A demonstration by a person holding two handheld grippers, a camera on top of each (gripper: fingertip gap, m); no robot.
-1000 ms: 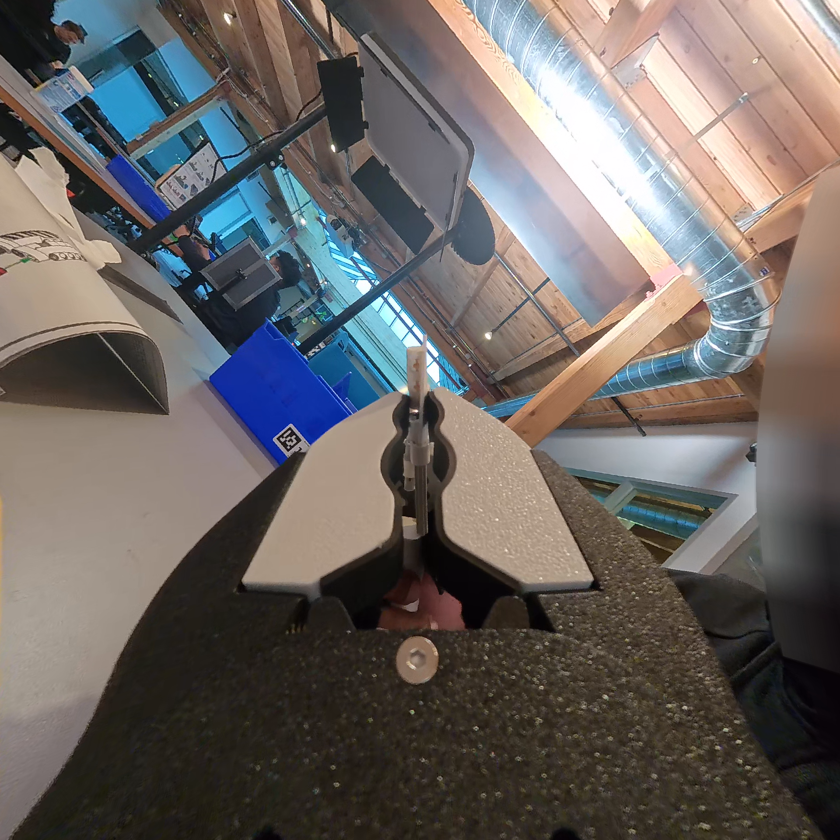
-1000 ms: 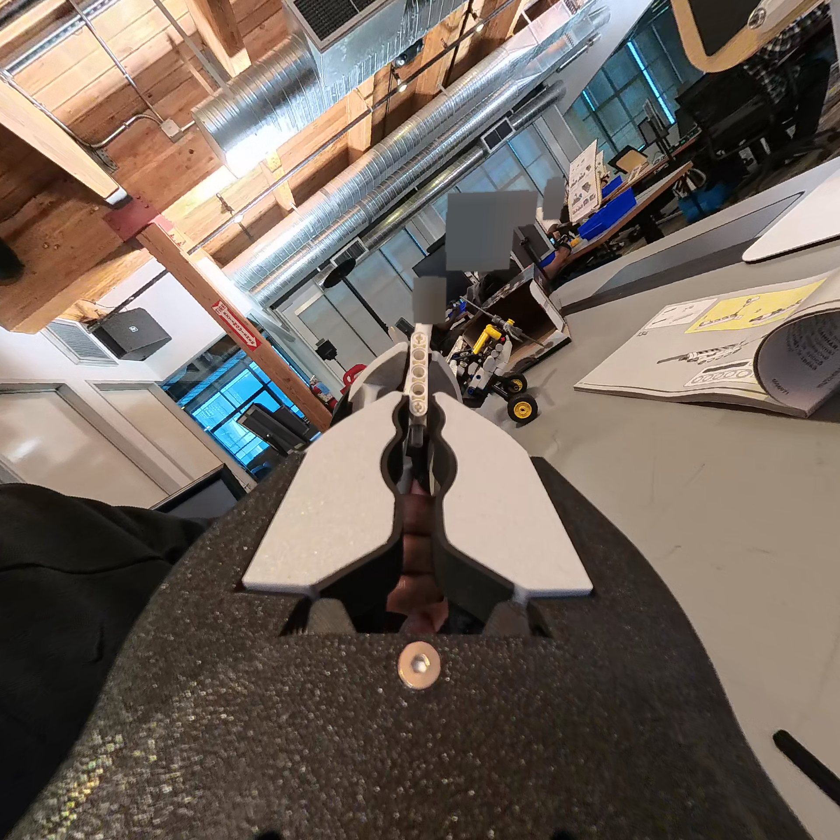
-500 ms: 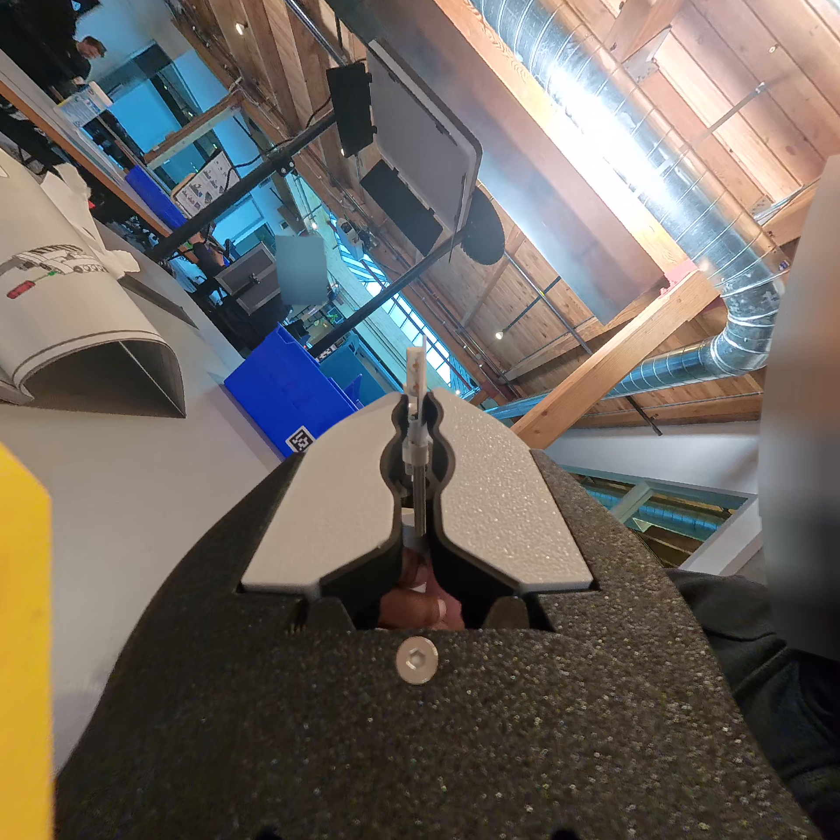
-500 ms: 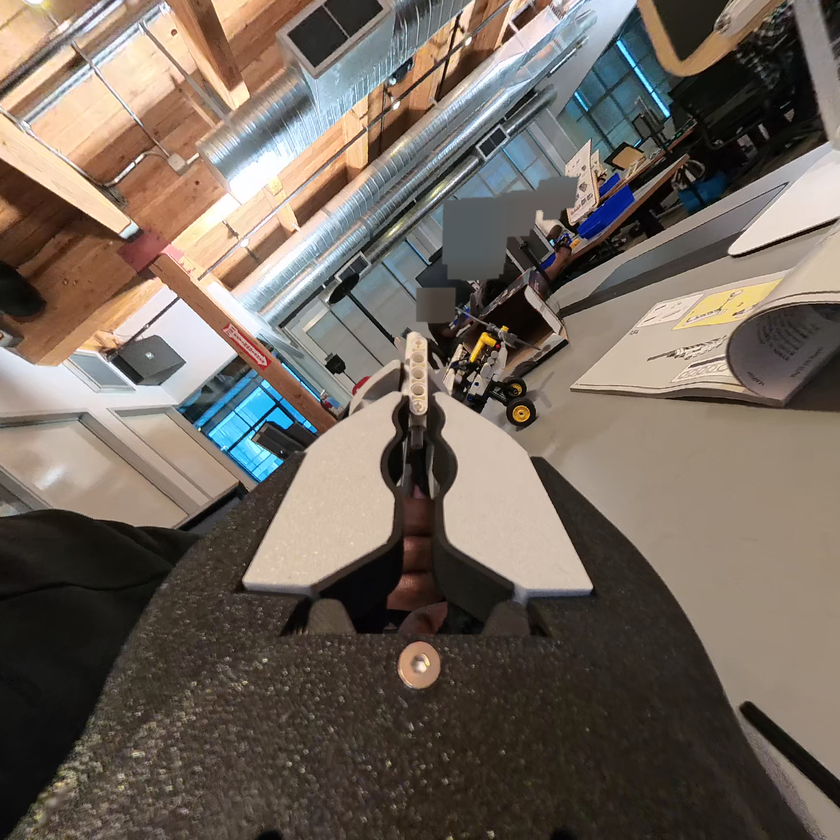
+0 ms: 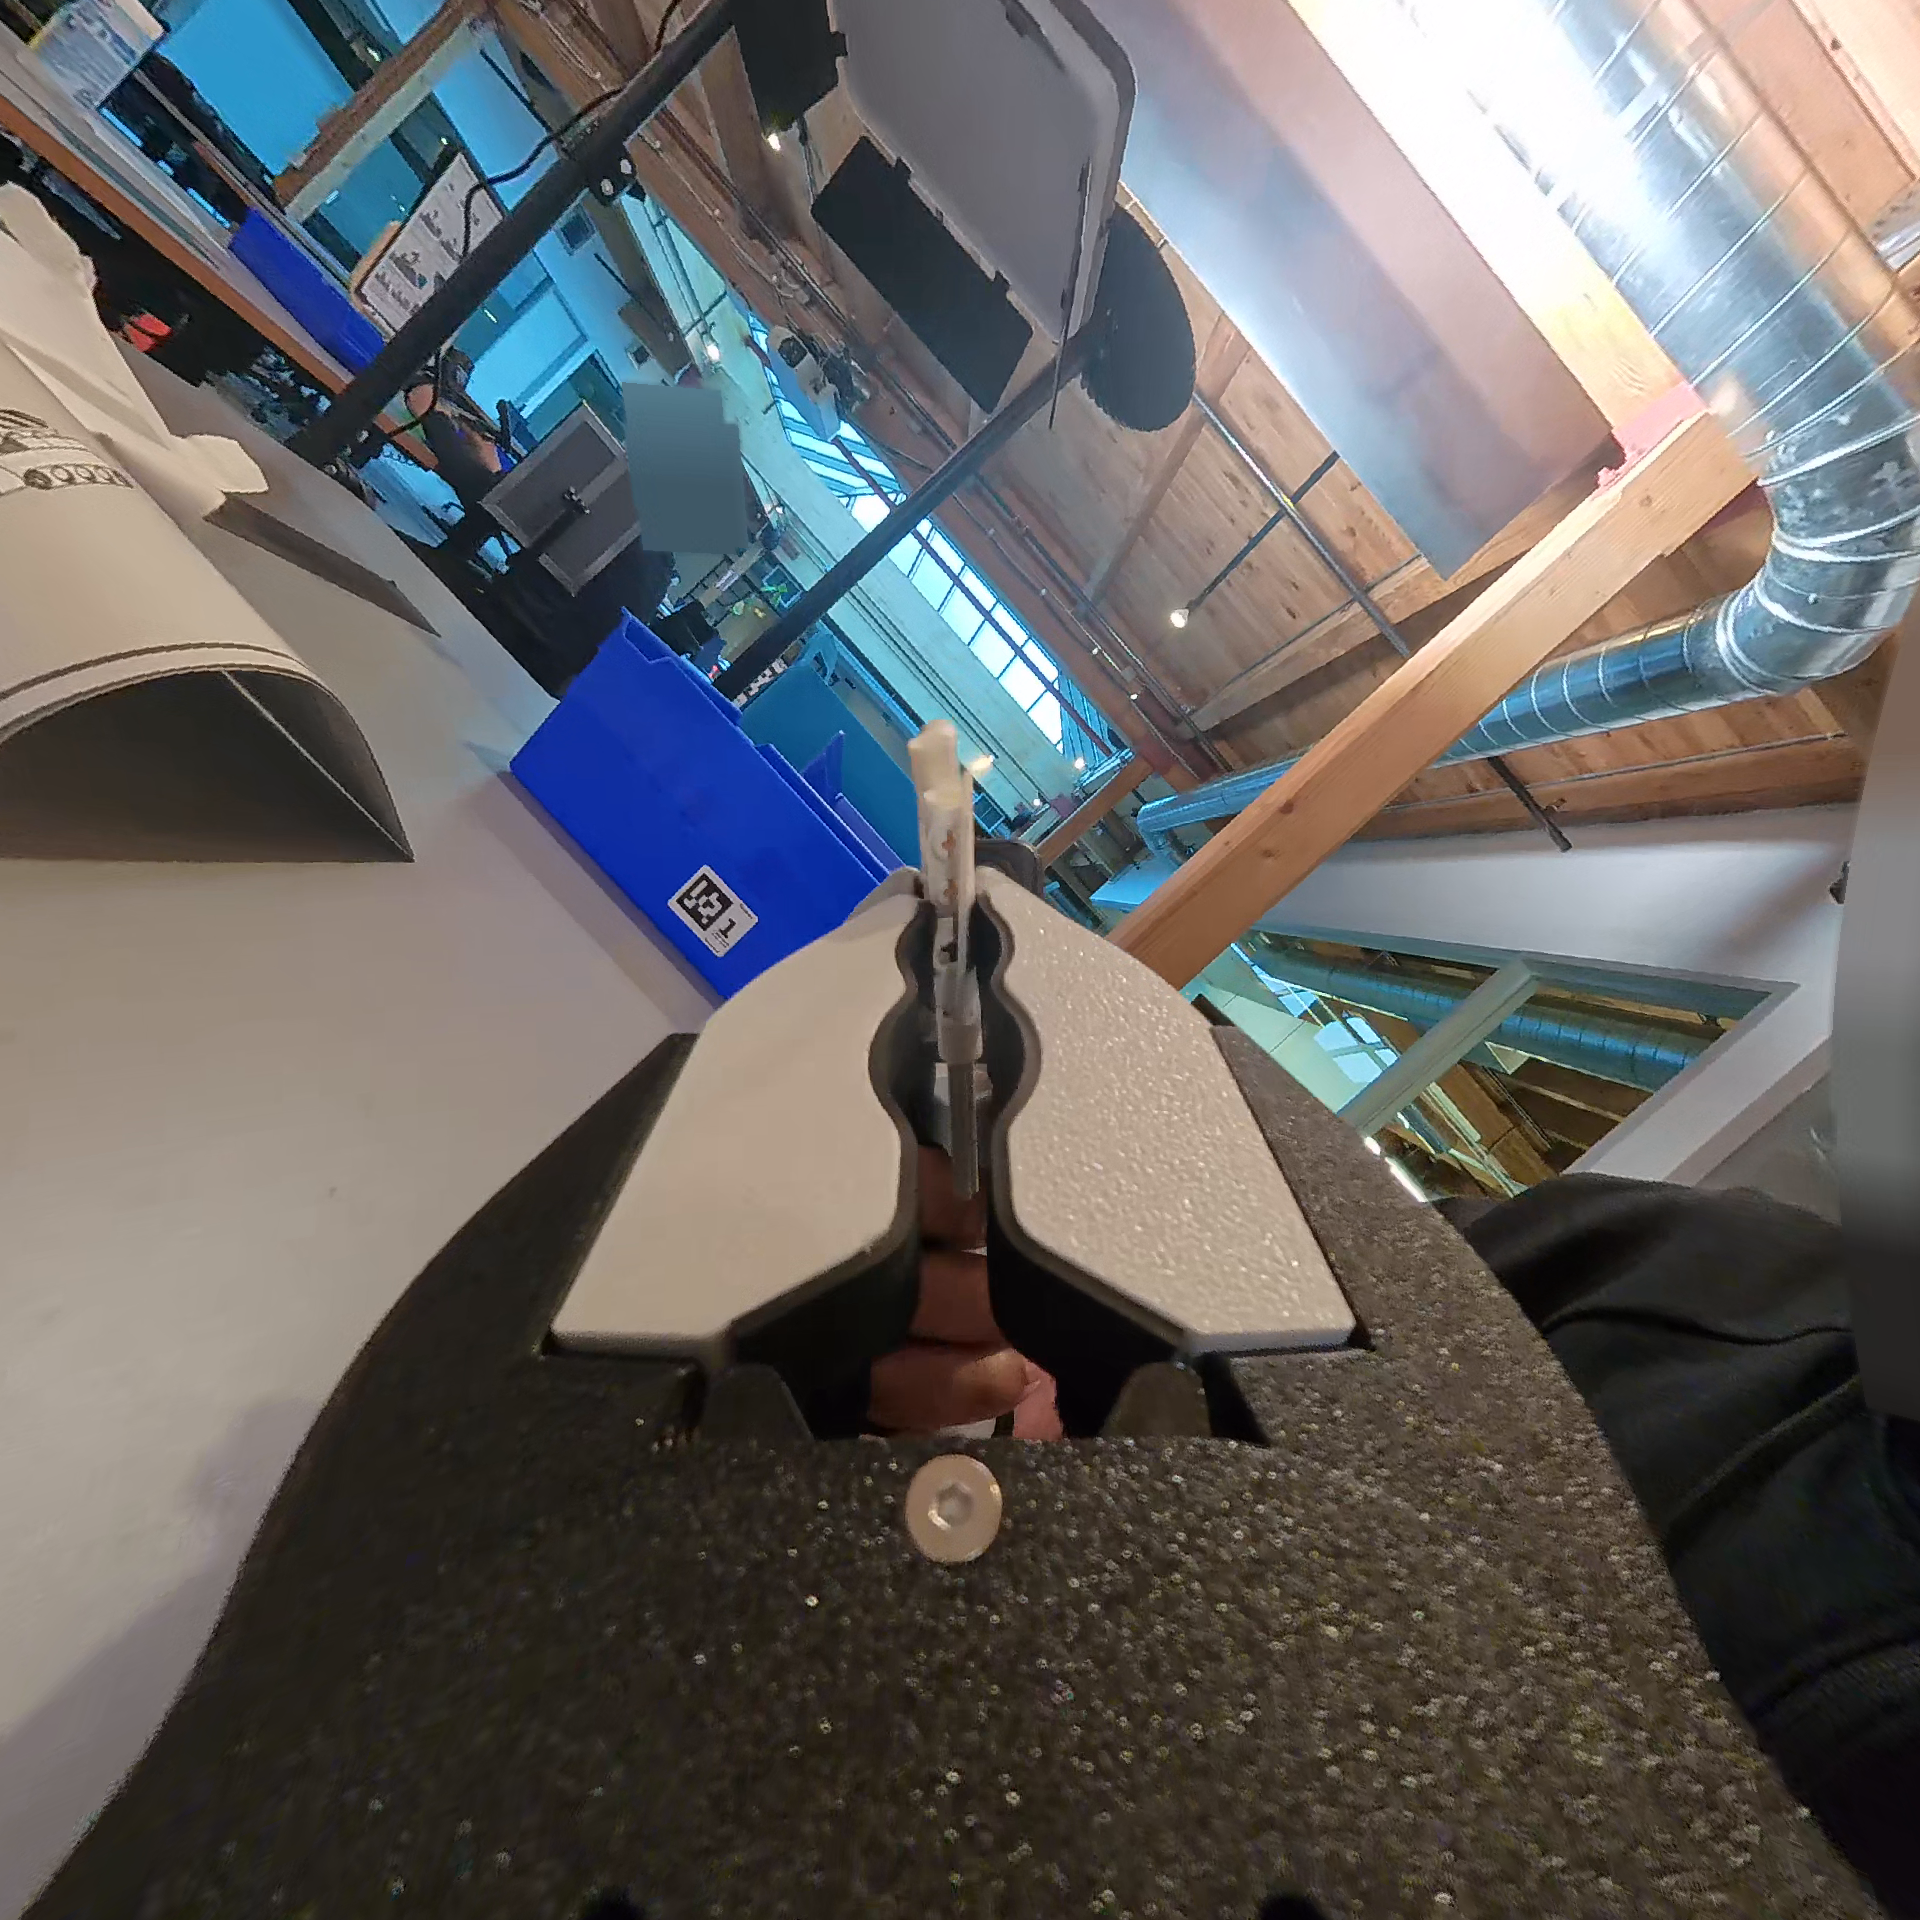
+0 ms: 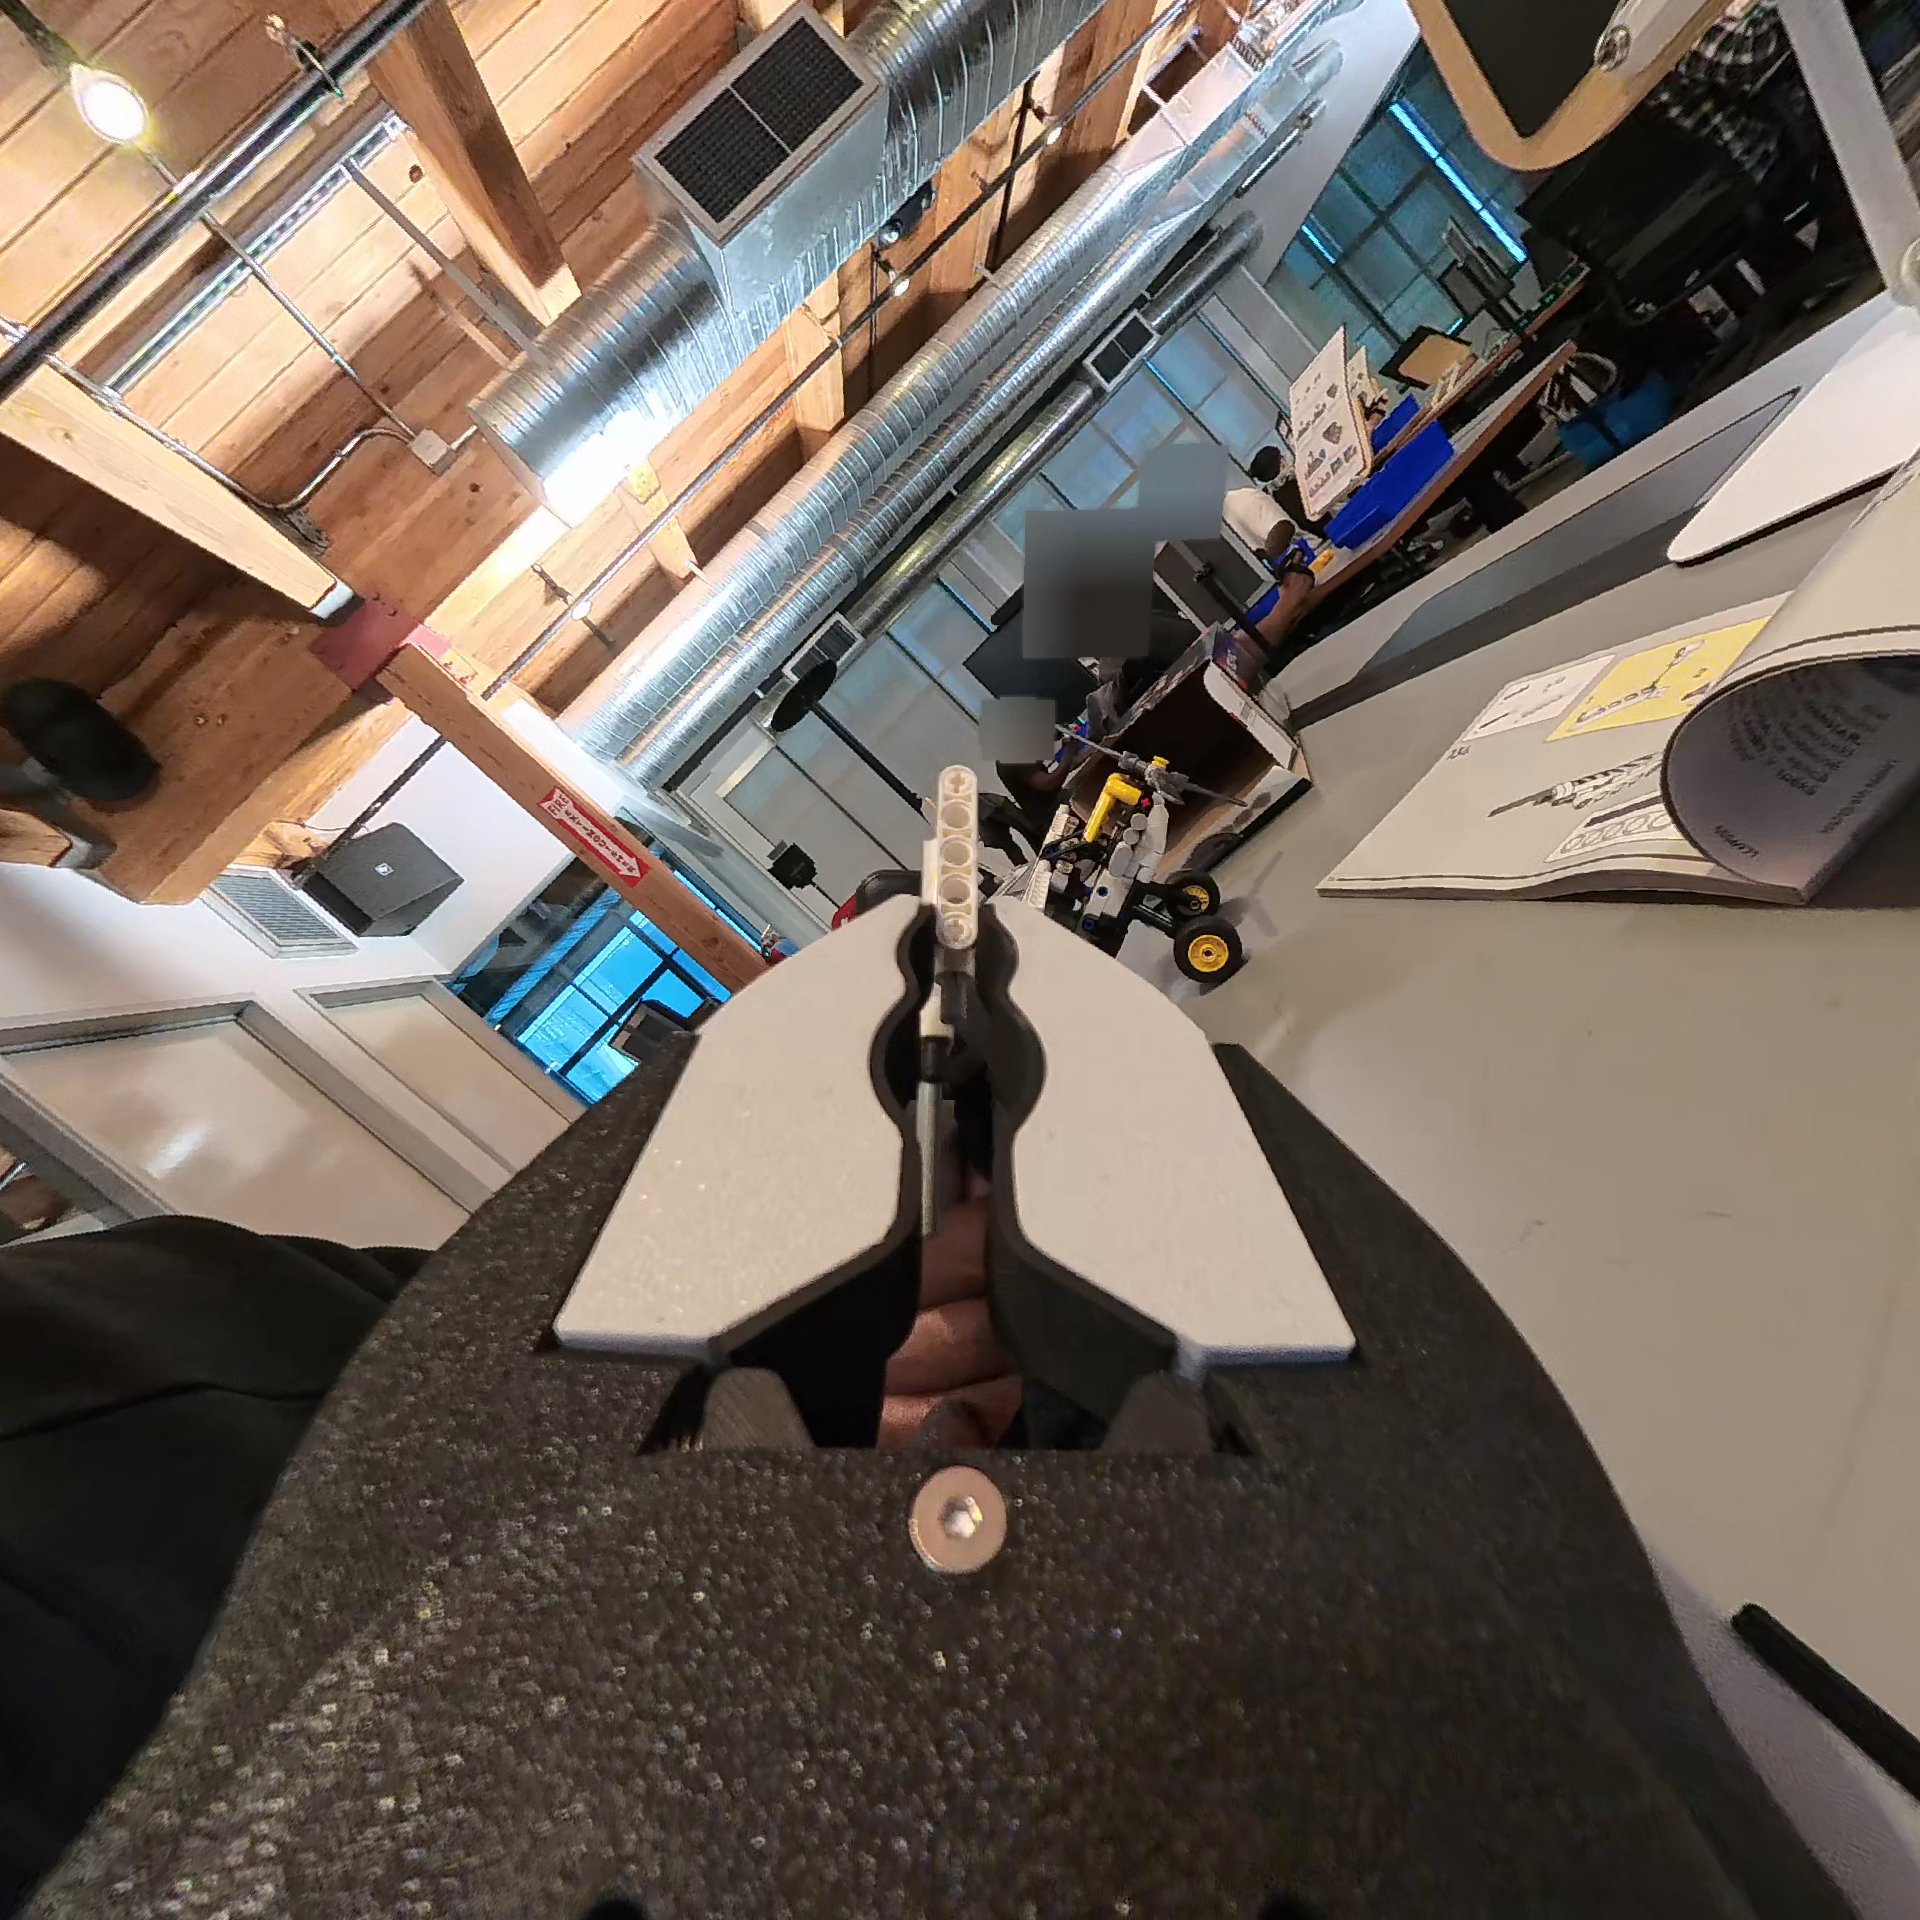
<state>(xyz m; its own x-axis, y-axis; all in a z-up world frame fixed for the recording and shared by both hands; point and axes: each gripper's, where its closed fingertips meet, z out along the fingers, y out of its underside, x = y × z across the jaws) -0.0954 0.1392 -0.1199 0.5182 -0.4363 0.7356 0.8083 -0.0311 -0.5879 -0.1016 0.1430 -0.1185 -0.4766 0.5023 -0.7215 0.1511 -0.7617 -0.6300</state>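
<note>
My left gripper [image 5: 951, 914] is shut on a thin white toy beam [image 5: 940, 821] that sticks out past the fingertips, seen edge on, with a grey axle [image 5: 964, 1122] behind it between the jaws. My right gripper [image 6: 954, 920] is shut on a white toy beam with round holes [image 6: 954, 842], which also sticks out past the tips, with a grey axle [image 6: 928, 1143] behind it. Both grippers are tilted up toward the ceiling above a grey table [image 6: 1558, 1143].
A blue bin [image 5: 686, 821] with a square marker and a curled instruction booklet [image 5: 135, 623] lie left in the left wrist view. In the right wrist view stand a small toy vehicle with yellow wheels [image 6: 1132, 873], an open cardboard box [image 6: 1195, 727] and the open booklet [image 6: 1662, 790]. My left and right fingertips are right by each other.
Both grippers stay shut on their white beams. The left view has swung slightly, a yellow object at the lower left has left the frame. The right view has tilted a little.
</note>
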